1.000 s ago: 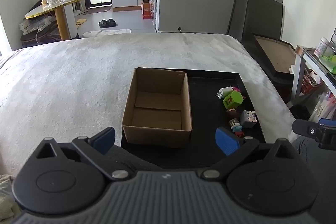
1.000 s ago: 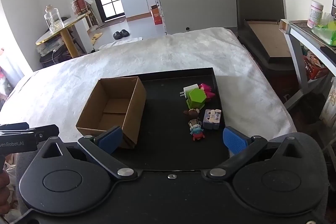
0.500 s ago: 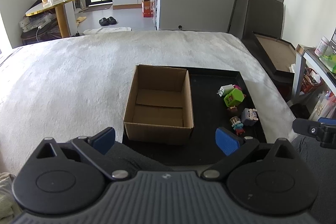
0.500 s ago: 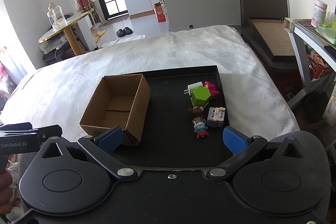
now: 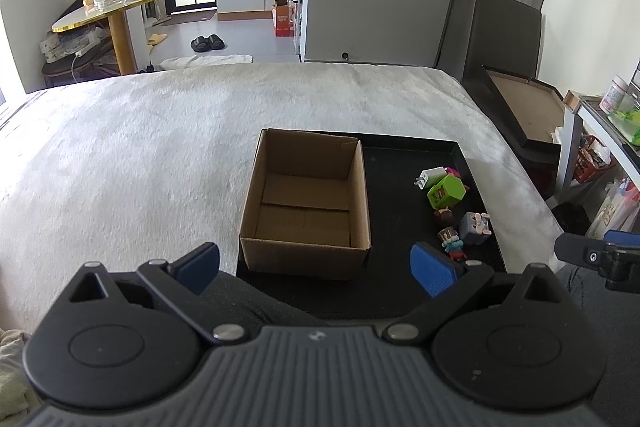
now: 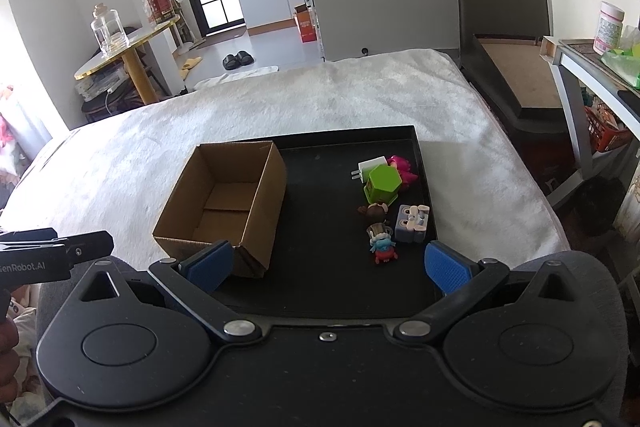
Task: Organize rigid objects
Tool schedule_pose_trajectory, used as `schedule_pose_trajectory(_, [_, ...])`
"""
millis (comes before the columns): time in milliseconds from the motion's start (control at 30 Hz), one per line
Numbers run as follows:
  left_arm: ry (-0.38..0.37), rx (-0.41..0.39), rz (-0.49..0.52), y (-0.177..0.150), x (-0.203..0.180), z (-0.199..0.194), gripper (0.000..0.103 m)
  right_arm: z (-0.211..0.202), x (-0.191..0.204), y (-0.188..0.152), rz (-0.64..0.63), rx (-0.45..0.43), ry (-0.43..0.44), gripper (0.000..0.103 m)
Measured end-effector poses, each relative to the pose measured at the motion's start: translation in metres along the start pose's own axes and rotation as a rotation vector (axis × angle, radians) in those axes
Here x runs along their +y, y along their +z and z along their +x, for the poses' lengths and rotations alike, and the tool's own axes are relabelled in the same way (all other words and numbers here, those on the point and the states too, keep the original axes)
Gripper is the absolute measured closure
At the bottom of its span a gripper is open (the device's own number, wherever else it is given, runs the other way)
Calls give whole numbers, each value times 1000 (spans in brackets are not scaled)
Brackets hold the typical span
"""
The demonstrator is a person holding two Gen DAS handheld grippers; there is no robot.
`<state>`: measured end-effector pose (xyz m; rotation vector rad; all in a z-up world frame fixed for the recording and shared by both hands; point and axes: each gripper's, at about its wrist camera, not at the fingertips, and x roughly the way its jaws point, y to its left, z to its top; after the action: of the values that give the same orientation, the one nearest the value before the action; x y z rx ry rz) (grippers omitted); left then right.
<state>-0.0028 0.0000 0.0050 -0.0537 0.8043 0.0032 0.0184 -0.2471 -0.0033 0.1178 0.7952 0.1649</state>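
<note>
An open, empty cardboard box stands on the left part of a black tray. On the tray's right side lie several small toys: a white charger, a green hexagonal box, a pink figure, a grey-blue cube toy and two small figurines. My left gripper is open and empty, near the box's front. My right gripper is open and empty, near the tray's front edge.
The tray lies on a white fluffy bed cover. A dark framed board leans at the right, beside a side table with a pink jar. A round gold table with glass jars stands back left.
Both grippers have lifted and pulled back slightly, so box and tray sit a bit lower and farther in view. Both stay open. The toys have not moved.
</note>
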Motion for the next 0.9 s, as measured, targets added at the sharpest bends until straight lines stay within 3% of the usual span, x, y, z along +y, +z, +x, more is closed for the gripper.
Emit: schedule_pose_trajectory(900, [3,-5,22,2,-4,-6,2,-9,-1,4,-4,-25,7,0])
